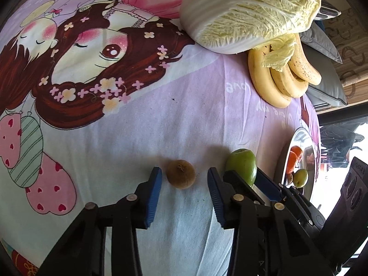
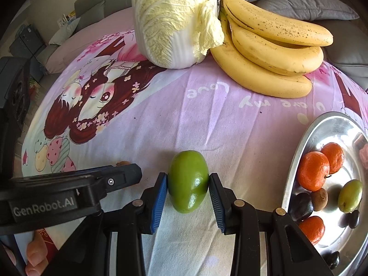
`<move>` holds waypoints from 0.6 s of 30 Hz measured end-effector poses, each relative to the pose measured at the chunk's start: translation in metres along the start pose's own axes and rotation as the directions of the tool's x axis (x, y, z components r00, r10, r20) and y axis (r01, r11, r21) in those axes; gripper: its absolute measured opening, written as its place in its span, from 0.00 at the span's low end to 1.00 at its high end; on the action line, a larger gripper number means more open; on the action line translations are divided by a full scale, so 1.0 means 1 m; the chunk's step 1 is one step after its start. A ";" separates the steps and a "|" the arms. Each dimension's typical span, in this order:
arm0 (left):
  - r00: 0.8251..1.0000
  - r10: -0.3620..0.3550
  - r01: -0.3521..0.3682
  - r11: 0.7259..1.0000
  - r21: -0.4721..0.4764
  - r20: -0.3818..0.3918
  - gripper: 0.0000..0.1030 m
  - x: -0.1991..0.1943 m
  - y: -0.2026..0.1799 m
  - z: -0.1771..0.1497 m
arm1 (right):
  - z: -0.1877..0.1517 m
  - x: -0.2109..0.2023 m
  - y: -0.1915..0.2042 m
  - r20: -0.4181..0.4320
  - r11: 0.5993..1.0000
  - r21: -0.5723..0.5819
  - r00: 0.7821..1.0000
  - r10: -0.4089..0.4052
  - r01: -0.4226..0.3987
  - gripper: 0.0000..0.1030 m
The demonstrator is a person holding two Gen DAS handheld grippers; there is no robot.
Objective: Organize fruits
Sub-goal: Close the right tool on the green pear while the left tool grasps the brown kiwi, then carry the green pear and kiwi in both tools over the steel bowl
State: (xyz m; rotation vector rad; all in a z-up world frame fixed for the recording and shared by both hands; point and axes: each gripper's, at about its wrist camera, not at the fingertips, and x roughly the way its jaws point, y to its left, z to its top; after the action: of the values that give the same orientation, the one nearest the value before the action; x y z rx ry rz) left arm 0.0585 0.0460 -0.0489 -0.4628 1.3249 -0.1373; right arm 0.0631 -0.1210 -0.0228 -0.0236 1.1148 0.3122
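Observation:
My right gripper [image 2: 187, 192] is shut on a green oval fruit [image 2: 188, 180], its blue pads pressed on both sides, just above the cartoon-print cloth [image 2: 207, 115]. The same fruit [image 1: 242, 165] shows in the left wrist view, held between the right gripper's fingers. My left gripper [image 1: 184, 179] is open, its fingers either side of a small brown round fruit [image 1: 181, 173] lying on the cloth. A metal tray [image 2: 296, 158] at the right holds oranges [image 2: 314, 170], a green fruit [image 2: 349, 195], a brown fruit and dark plums.
A napa cabbage [image 2: 174, 20] and a bunch of bananas [image 2: 271, 53] lie at the far side of the cloth. Grey cushions [image 2: 306, 9] lie behind them. The tray's rim [image 1: 286, 156] shows at the right in the left wrist view.

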 end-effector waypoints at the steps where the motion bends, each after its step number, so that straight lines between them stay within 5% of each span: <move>1: 1.000 0.001 -0.001 1.000 0.005 -0.003 0.35 0.003 -0.004 -0.001 | 0.000 0.000 -0.001 -0.001 1.000 0.003 1.000 0.000 0.000 0.38; 3: 1.000 0.010 -0.010 1.000 0.014 -0.001 0.26 0.008 -0.011 -0.002 | -0.001 -0.001 -0.002 -0.002 1.000 0.008 1.000 -0.002 0.002 0.38; 18: 0.999 0.007 -0.007 1.000 0.009 0.041 0.26 0.009 -0.048 -0.008 | -0.005 -0.018 -0.008 0.014 0.999 0.043 1.000 0.012 -0.012 0.38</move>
State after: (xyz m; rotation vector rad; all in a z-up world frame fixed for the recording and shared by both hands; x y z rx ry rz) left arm 0.0611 -0.0021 -0.0394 -0.4506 1.2852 -0.1275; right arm 0.0532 -0.1335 -0.0101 0.0233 1.1077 0.2989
